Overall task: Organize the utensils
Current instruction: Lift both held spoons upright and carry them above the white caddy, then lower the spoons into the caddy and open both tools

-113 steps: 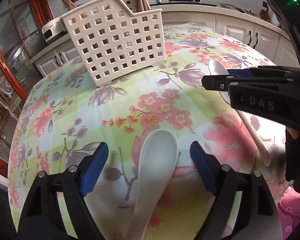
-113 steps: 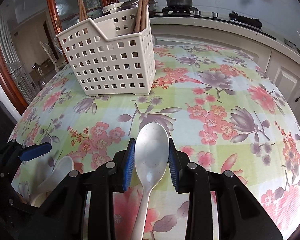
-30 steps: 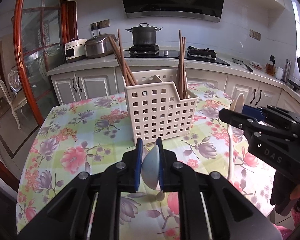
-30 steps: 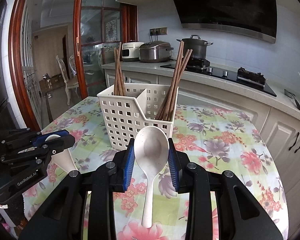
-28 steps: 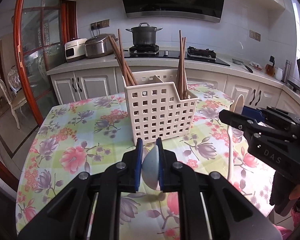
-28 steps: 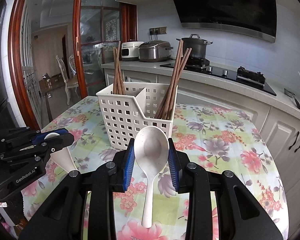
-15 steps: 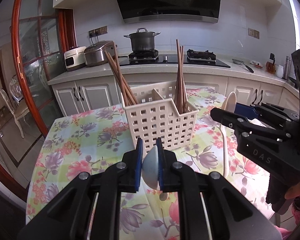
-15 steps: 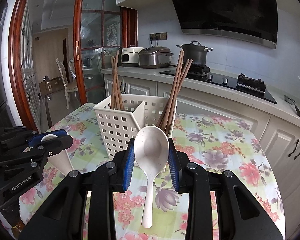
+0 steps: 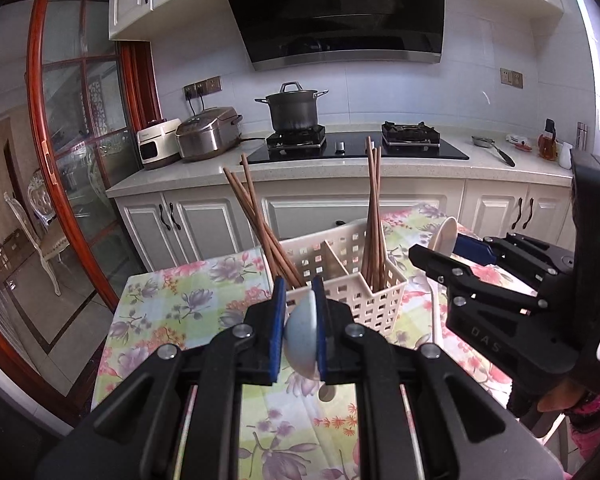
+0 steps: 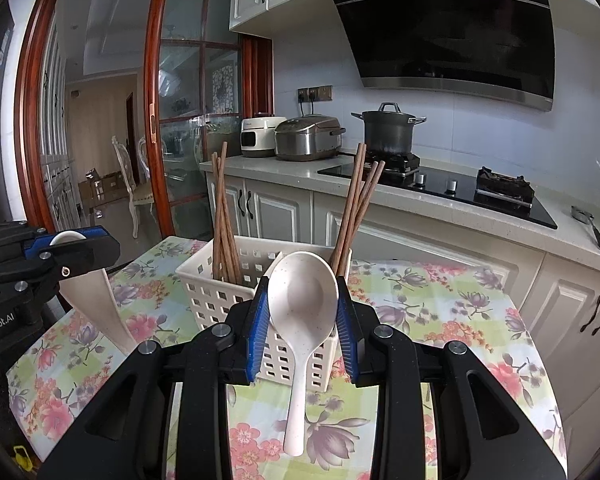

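You've got "DAS" embossed on the black plastic body of the right gripper point(image 9: 456, 252) in the left wrist view; "nRobot.AI", cut off at the frame edge, on the black left gripper point(image 10: 70, 242) body in the right wrist view

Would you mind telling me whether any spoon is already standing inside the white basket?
No: the white basket holds only chopsticks, while one spoon sits in the right gripper, clear of it.

White speckled spoon point(image 10: 302, 300); cream basket point(image 10: 204, 280); floral pastel tablecloth point(image 10: 440, 308); brown chopsticks point(image 10: 356, 208).
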Demonstrator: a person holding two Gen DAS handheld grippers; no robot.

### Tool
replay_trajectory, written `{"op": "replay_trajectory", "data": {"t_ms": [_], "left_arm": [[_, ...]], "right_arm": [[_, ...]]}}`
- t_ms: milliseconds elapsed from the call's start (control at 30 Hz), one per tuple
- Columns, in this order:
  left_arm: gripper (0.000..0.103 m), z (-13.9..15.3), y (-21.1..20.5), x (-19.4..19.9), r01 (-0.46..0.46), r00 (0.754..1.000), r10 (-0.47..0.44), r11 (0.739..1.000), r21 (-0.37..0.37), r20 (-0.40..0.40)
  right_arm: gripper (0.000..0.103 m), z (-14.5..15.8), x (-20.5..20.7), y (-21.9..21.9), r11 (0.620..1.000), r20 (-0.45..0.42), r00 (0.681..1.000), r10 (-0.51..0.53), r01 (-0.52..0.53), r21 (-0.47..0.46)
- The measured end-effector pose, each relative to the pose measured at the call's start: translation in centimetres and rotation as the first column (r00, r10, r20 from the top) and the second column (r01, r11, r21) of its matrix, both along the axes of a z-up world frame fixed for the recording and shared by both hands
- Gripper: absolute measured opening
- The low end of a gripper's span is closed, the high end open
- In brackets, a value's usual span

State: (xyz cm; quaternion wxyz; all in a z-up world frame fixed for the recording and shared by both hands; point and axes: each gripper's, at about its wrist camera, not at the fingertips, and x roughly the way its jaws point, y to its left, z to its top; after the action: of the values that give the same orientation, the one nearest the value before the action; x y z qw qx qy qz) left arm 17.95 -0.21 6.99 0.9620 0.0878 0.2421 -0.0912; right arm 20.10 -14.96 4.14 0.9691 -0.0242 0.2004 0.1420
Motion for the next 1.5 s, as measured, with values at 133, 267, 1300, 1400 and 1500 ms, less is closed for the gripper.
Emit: {"op": "replay_trajectory", "data": {"t_ms": [133,267,1300,1400,1500], "left_arm": [[0.013,1.1,0.2,0.6,-0.001,1.0,0.001,1.0,0.0,0.009],[0.013,2.9,0.6,1.4,0.0,1.0,0.001,0.999,-0.032,0.016],[0.013,3.8,1.1,12.3,-0.062,0.998,0.059,0.991,-0.121,-0.022],[0.013,3.0,1.2,13.2,-0.066,0.997,0.061,0.989,-0.129,-0.044],[0.013,2.2,1.4,13.8,-0.07,0.996,0.061,0.988,-0.139,-0.062]], "right_arm": [[0.031,1.0,0.7,0.4,1.0,0.022,1.0,0.004,-0.004,-0.004],[0.031,2.1,1.6,0.4,1.0,0.036,0.999,0.007,-0.007,-0.002],[0.031,3.3,7.9,2.0,0.999,0.122,0.992,0.025,-0.03,0.036],[0.031,2.8,7.8,2.0,0.999,0.122,0.992,0.025,-0.028,0.026],[0.031,2.5,7.8,2.0,0.999,0.123,0.992,0.026,-0.029,0.023]]}}
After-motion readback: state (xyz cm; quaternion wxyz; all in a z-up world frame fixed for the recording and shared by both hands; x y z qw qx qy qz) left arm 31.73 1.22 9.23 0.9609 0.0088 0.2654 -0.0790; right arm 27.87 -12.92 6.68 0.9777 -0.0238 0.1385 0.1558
